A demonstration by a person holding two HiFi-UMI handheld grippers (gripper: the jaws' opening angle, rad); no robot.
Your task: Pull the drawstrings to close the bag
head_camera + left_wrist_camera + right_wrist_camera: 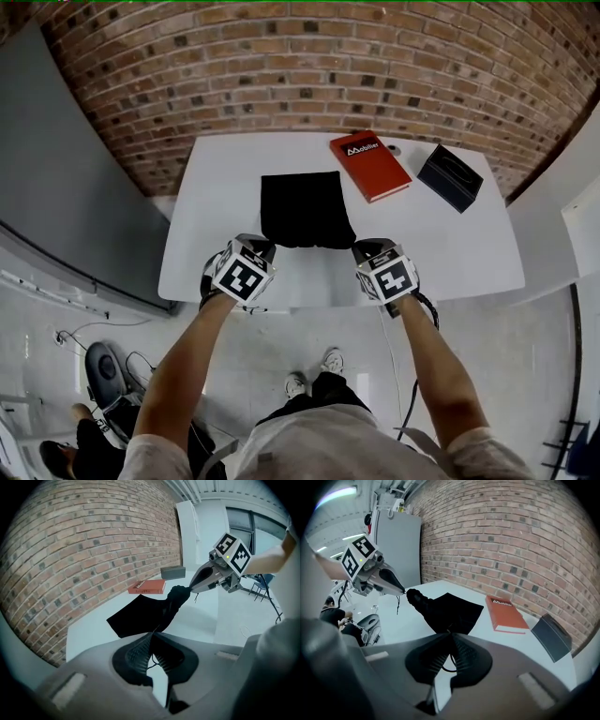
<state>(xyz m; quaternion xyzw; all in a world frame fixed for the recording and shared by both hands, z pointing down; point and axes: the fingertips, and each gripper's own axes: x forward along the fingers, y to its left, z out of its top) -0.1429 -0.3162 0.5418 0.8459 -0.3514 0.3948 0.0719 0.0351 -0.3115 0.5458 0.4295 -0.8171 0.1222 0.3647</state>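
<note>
Both pairs of jaws are pressed together, left gripper (pixel 265 247) and right gripper (pixel 362 249) each pinching one thin drawstring (pixel 446 667) at a near corner of the single black bag (pixel 305 208); its far end rests on the one white table (pixel 225 187). Behind it lie one red book (pixel 369 165), lettered roughly "Mobilier", and one dark box (pixel 450 176); neither touches the bag.

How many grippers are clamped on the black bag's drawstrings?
2. The left gripper pinches a drawstring at the near left corner of the bag; the right gripper pinches one at its near right corner.
</note>
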